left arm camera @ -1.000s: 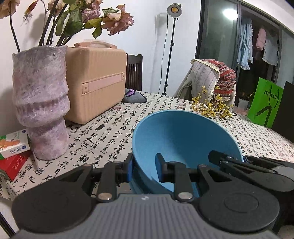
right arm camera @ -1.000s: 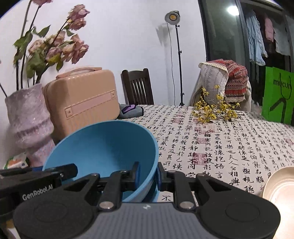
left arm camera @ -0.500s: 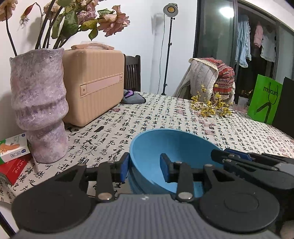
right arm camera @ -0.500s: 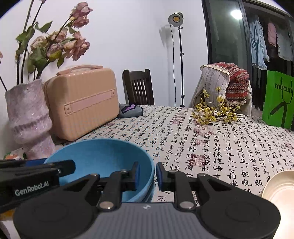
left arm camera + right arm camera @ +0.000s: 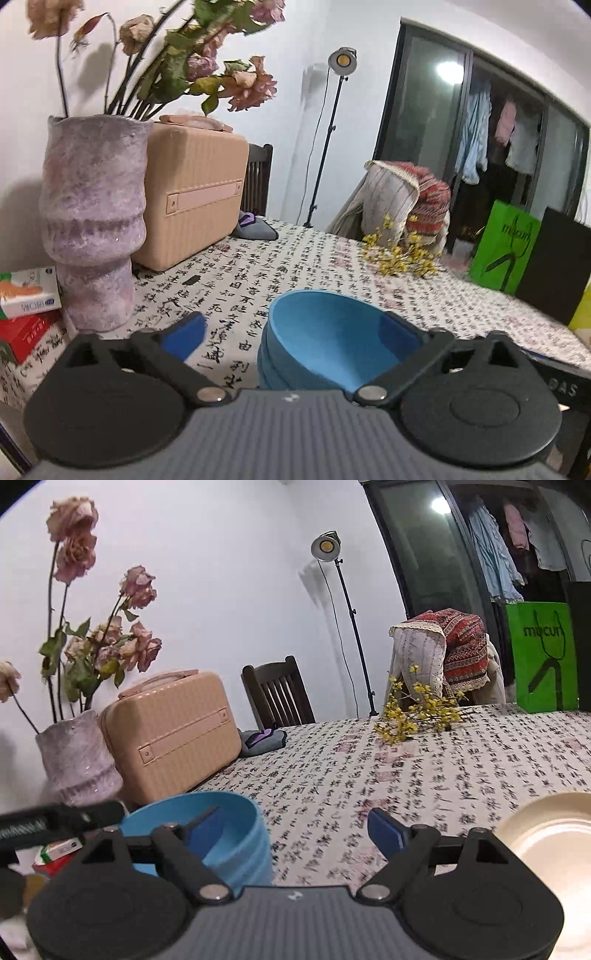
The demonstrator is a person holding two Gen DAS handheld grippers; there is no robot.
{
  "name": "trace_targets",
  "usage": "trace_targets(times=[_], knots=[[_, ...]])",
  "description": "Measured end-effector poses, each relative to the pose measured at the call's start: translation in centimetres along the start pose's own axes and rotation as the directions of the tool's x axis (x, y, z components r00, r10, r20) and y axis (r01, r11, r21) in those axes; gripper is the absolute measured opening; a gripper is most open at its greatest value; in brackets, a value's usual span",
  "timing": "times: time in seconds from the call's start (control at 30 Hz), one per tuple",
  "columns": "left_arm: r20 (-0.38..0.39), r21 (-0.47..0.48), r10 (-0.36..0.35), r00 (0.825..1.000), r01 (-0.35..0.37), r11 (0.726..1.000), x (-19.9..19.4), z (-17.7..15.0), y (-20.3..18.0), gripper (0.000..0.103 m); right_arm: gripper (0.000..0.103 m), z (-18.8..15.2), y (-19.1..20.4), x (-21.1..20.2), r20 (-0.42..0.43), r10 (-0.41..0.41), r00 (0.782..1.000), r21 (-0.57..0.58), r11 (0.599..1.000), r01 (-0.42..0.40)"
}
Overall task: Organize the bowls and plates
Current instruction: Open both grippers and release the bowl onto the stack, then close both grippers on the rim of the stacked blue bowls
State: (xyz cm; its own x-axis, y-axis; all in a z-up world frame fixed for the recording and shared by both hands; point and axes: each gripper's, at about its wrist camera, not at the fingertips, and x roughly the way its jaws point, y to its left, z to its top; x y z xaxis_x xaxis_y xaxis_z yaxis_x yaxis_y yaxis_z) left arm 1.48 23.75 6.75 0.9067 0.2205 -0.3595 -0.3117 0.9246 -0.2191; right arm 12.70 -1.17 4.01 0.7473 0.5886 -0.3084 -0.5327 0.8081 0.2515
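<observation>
Blue bowl [image 5: 325,343] between open left tongs [image 5: 291,334]

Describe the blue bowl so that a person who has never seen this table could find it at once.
Start at the tall purple vase with dried roses, standing beside the peach case on the calligraphy-print tablecloth. In front of them, nearer the cameras, stands the blue bowl, nested on top of other blue bowls. Nothing else on the table is bright blue; the nearby cream plate is pale and shallow.

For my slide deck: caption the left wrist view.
Left tongs, jaws just opened, straddle the rim of stacked blue bowls on the calligraphy tablecloth.
</observation>
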Motion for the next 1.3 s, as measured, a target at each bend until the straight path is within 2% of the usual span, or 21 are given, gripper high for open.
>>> trace_targets(times=[0.03, 0.1, 0.2, 0.37, 0.63, 0.9, 1.3], knots=[[0.000, -0.013, -0.015, 1.000, 0.015, 1.000, -0.4, -0.2, 0.2, 0.103, 0.096, -0.3, -0.4, -0.7, 0.007, 0.003, 1.000, 0.002, 1.000, -0.003], [0.006, -0.056, -0.039, 0.999, 0.039, 0.998, -1.2, -0.6, 0.6, 0.103, 0.103, -0.9, -1.2, -2.2, 0.033, 0.010, 0.999, 0.019, 1.000, -0.011], [0.012, -0.110, -0.045, 0.999, 0.046, 0.993, -2.1, -1.5, 1.1, 0.103, 0.103, -1.6, -2.3, -4.4, 0.076, 0.016, 0.997, 0.046, 0.999, -0.019], [-0.004, -0.160, -0.046, 0.999, 0.044, 0.986, -3.2, -3.4, 1.4, 0.103, 0.103, -3.1, -3.4, -7.3, 0.095, 0.009, 0.995, 0.045, 0.999, -0.013], [0.012, -0.133, -0.020, 1.000, 0.022, 0.991, -5.5, -5.6, 1.2, 0.103, 0.103, -6.2, -5.1, -12.2, 0.176, -0.084, 0.981, 0.007, 0.996, 0.084], [0.009, -0.122, -0.020, 1.000, 0.021, 0.992, -6.3, -5.8, 1.2, 0.103, 0.103, -7.8, -7.5, -14.3, 0.125, -0.146, 0.981, 0.027, 0.989, 0.144], [0.039, -0.095, -0.082, 0.996, 0.086, 0.992, -5.9, -4.7, 0.1, 0.103, 0.103, -7.6, -8.3, -15.3, 0.081, -0.178, 0.981, 0.048, 0.983, 0.175]])
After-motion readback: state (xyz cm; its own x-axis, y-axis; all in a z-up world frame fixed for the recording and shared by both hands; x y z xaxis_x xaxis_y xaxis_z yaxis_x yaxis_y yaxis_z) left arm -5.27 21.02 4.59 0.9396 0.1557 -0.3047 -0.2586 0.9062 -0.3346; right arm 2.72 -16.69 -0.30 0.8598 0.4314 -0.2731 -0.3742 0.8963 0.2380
